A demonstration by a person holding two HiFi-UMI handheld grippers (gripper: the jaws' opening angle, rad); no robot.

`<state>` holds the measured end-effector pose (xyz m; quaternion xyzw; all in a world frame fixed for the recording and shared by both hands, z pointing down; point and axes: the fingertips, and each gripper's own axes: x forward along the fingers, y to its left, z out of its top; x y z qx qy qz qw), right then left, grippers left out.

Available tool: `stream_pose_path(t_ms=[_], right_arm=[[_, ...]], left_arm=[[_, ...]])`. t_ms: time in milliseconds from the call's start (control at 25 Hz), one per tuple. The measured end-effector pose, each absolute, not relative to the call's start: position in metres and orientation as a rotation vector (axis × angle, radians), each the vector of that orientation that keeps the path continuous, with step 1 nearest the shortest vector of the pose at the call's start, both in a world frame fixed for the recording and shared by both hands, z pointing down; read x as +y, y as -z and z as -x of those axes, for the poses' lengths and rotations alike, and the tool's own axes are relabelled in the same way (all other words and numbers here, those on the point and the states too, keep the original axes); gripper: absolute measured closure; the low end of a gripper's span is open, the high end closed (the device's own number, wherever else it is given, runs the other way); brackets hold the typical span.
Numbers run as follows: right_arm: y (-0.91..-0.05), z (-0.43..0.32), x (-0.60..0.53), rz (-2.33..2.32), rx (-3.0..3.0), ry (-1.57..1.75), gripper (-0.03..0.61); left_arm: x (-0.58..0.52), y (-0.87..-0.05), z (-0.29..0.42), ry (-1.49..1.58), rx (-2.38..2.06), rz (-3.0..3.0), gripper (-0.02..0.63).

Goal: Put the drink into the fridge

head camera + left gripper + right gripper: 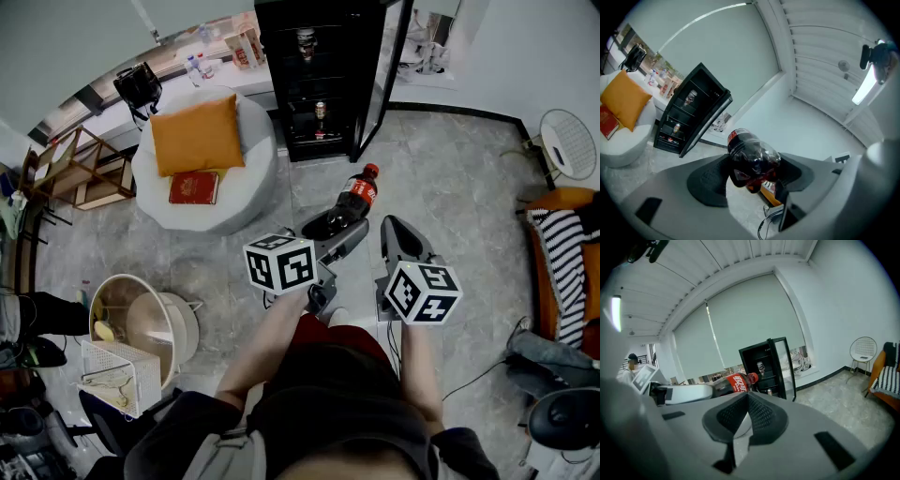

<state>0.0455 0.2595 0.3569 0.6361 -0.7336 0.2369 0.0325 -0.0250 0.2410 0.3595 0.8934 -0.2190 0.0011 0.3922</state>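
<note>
Label: the drink bottle (pixel 351 201) wears a red band with white lettering, too small to read; its cap is red and its contents dark.
Markers: each claw's cube shows black-and-white squares, no words.
Left claw: the left claw (pixel 328 228) stands wide, its pads pressed on the bottle's lower body. The left gripper view shows the bottle (pixel 752 158) filling the gap between the jaws.
Bottle's lie: it is held in the air over the floor, tilted, cap pointing away from the person towards the fridge (pixel 322 80).
Right claw: the right claw (pixel 745 397) is closed, pad against pad, with nothing between. It is just beside the bottle, at its right, not touching.
Fridge: black, with its door (pixel 382 77) swung open to the right. A few cans or bottles stand on its shelves.
Open room: bare grey floor (pixel 441 187) lies between the bottle and the fridge.
Edges: a round white seat (pixel 251 183) with an orange cushion (pixel 197 137) and a red book (pixel 194 187) stands left of the fridge.
</note>
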Motion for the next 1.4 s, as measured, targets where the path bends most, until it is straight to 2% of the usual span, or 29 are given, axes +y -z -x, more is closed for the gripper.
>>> stream_pose_path(t_ms=[760, 1400], right_arm=[[-0.373, -0.051, 0.257, -1.925, -2.264, -0.766, 0.560], [-0.368, -0.076, 0.228, -1.829, -2.294, -0.719, 0.560]], left_arm=[[0.232, -0.365, 0.019, -0.023, -0.663, -2.286, 0.296], [0.197, -0.340, 0.010, 0.120, -0.765, -2.264, 0.296]])
